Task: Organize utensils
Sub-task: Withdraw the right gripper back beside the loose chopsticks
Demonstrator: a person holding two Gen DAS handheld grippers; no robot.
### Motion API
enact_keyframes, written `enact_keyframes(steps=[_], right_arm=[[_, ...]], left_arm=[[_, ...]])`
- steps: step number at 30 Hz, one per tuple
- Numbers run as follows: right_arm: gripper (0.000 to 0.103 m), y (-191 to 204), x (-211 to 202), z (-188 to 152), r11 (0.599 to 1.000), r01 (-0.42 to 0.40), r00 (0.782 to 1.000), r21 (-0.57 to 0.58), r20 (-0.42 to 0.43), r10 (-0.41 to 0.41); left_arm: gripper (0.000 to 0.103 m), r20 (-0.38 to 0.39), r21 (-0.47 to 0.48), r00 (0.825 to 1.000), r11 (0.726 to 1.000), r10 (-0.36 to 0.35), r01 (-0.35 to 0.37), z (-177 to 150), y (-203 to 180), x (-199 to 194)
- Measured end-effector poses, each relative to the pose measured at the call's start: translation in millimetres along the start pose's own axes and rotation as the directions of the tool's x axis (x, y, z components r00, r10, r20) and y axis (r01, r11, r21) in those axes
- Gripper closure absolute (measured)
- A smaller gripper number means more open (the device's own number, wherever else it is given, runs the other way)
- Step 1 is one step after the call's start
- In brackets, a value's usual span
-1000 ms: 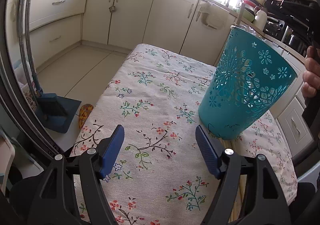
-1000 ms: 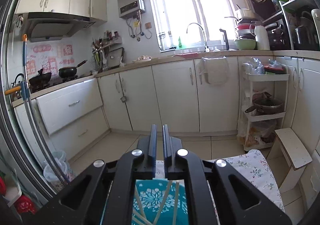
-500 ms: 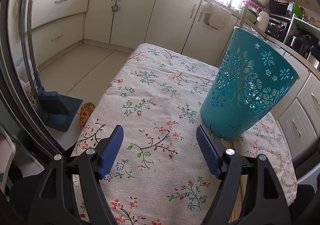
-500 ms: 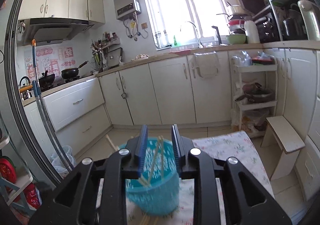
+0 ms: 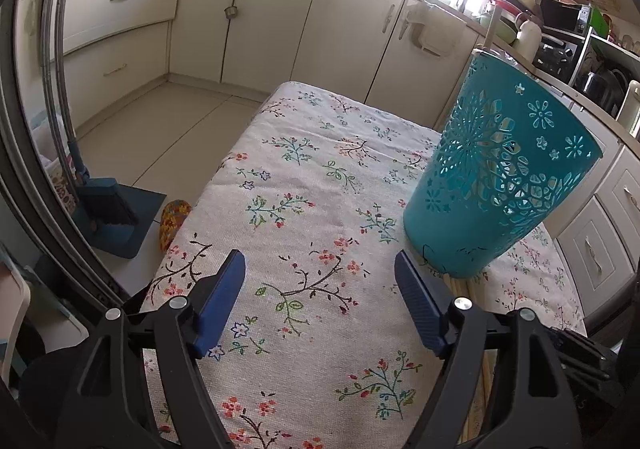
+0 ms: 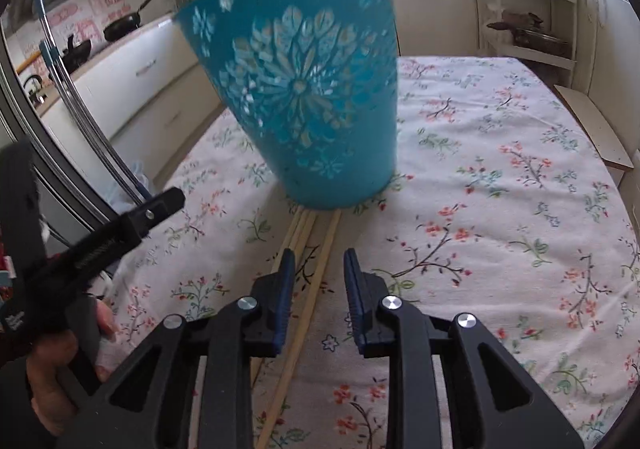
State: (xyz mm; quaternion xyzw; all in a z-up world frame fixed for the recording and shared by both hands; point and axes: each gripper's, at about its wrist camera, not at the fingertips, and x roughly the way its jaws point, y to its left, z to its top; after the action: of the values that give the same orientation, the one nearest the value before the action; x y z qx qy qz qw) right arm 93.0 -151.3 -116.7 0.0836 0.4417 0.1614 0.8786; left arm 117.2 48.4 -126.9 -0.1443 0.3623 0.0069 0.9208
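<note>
A teal perforated basket [image 5: 500, 173] stands upright on the floral tablecloth [image 5: 304, 177]; it also shows in the right wrist view [image 6: 308, 97]. Chopstick tips stick up past its rim [image 5: 489, 29]. Several wooden chopsticks [image 6: 316, 249] lie on the cloth in front of the basket, running under my right gripper. My right gripper [image 6: 319, 265] is open low over them, empty. My left gripper [image 5: 320, 273] is open wide and empty, left of the basket, with chopstick ends [image 5: 464, 285] by its right finger. It shows at the left of the right wrist view [image 6: 160, 205].
The table's left edge [image 5: 192, 217] drops to the kitchen floor, where a dustpan and brush [image 5: 112, 209] stand. Cream cabinets [image 5: 280, 21] line the far wall. A white stool [image 6: 596, 125] stands off the table's right side.
My right gripper opened, then dropped from above the basket down to the loose chopsticks on the cloth. My left gripper stayed open, almost still.
</note>
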Motion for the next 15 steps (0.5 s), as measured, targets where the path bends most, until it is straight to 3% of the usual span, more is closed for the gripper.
enact_keyframes(steps=[5,11,15], right_arm=[[0.079,2,12,-5,0.999,0.035,0.999,-0.017,-0.024,-0.036],[0.093,-1,2,-13,0.996,0.067,0.997,-0.06,-0.029,-0.069],[0.094,-18,-13,-26,0.996,0.079,0.996,-0.037,-0.032,-0.08]], left_arm=[[0.029,-0.001,0.001,1.0,1.0,-0.003,0.003,0,0,0],[0.029,-0.005,0.012,1.0,1.0,-0.007,0.007,-1,-1,1],[0.029,-0.022,0.081,1.0,0.997,-0.016,0.018,-3,-15,2]])
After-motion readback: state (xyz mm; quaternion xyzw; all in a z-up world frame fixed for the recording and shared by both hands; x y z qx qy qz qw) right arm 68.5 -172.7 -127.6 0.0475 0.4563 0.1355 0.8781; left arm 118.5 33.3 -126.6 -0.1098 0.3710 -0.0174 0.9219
